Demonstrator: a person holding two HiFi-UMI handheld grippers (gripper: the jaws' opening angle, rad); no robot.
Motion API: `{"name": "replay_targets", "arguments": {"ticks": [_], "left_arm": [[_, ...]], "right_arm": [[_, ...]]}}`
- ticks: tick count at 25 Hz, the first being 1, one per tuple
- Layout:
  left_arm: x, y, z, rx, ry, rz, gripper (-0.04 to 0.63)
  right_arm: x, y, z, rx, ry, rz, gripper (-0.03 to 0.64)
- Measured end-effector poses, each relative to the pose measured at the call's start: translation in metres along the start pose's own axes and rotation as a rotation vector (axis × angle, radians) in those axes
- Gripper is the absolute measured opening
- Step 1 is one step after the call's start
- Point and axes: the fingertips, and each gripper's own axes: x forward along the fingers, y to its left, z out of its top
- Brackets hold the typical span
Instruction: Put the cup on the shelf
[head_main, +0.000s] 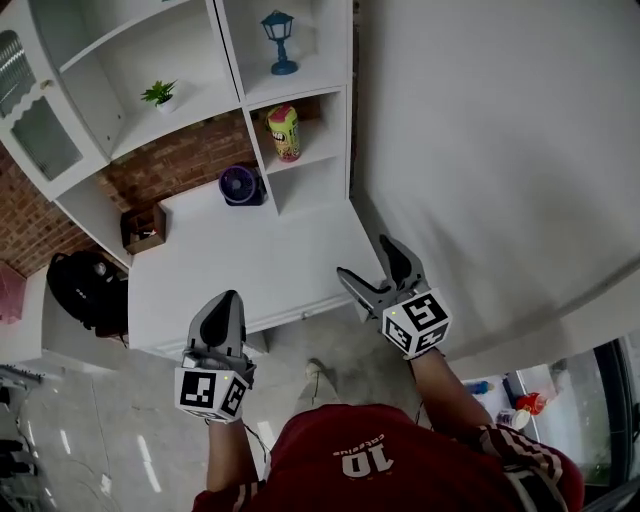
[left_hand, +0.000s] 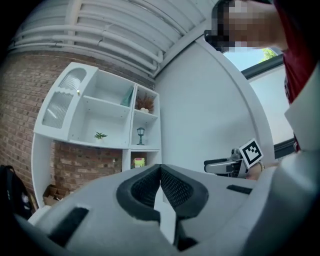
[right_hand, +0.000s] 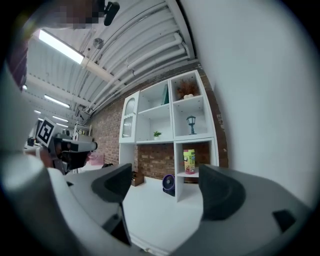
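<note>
1. Cup (head_main: 284, 132), likely the yellow-green one, stands inside a lower shelf (head_main: 318, 150) compartment.
2. Left gripper (head_main: 228, 300) clenched, empty; right gripper (head_main: 364, 256) spread, empty.
3. Risk: reaching back in could topple it.

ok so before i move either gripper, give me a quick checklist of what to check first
1. Left gripper empty: ok, jaws together, nothing between them.
2. Right gripper empty: ok, jaws apart, nothing between them.
3. Cup found: ok, it stands upright in a lower cubby of the shelf unit, so it is already on a shelf.
4. Way to that cubby: ok, the desk is bare in front of it.
5. Neighbours apart from the cup: ok, the fan sits outside the cubby to its left and the lamp is one cubby up.
6. Whether the cup holds anything: cannot tell.
</note>
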Motion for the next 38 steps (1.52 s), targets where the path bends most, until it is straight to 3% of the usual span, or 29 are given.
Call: {"name": "replay_targets", "arguments": {"ticks": [9, 18, 24, 38], "left_arm": [[-0.051, -0.020, 0.017, -0.004, -0.011, 0.030, -0.006], [-0.052, 0.006, 0.036, 0.011, -0.044, -0.020, -0.006], [-0.062, 0.016, 0.036, -0.029, -0.038, -0.060, -0.006], [-0.068, 0.017, 0.039, -0.027, -0.027, -0.109, -0.006]], "right_arm": [[-0.056, 0.022, 0.026, 0.017, -0.060, -0.005, 0.405], [-0.056, 0.063, 0.060, -0.029, -0.071, -0.014, 0.405], [-0.050, 0.086, 0.070, -0.011, -0.071, 0.005, 0.402], [-0.041, 0.092, 0.076, -0.013, -0.070, 0.008, 0.303]]}}
